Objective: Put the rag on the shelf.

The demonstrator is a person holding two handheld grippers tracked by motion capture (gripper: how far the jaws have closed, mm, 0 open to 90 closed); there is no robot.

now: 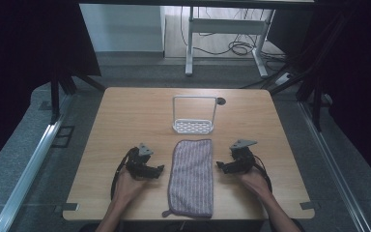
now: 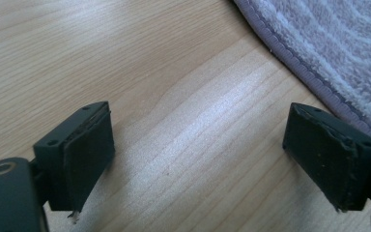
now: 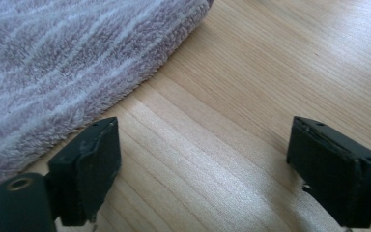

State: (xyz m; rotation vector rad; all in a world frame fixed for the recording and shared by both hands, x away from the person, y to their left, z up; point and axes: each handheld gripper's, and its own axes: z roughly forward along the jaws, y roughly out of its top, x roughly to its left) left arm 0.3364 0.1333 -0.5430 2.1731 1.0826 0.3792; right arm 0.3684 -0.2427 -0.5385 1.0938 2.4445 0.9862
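Observation:
A folded purple striped towel [image 1: 191, 176] lies lengthwise on the wooden table [image 1: 125, 121], near its front edge. My left gripper [image 1: 160, 168] rests on the table just left of the towel, jaws wide apart with bare wood between them. In the left gripper view the towel's hemmed edge [image 2: 319, 53] runs past the right jaw. My right gripper [image 1: 219, 166] sits just right of the towel, also open and holding nothing. The right gripper view shows the towel [image 3: 63, 63] beside the left jaw, not between the jaws.
A white wire rack with a perforated base [image 1: 193, 125] stands behind the towel at mid-table. A small round hole [image 1: 221, 101] lies near the rack's right post. A desk frame and cables [image 1: 241, 46] are on the floor beyond the table.

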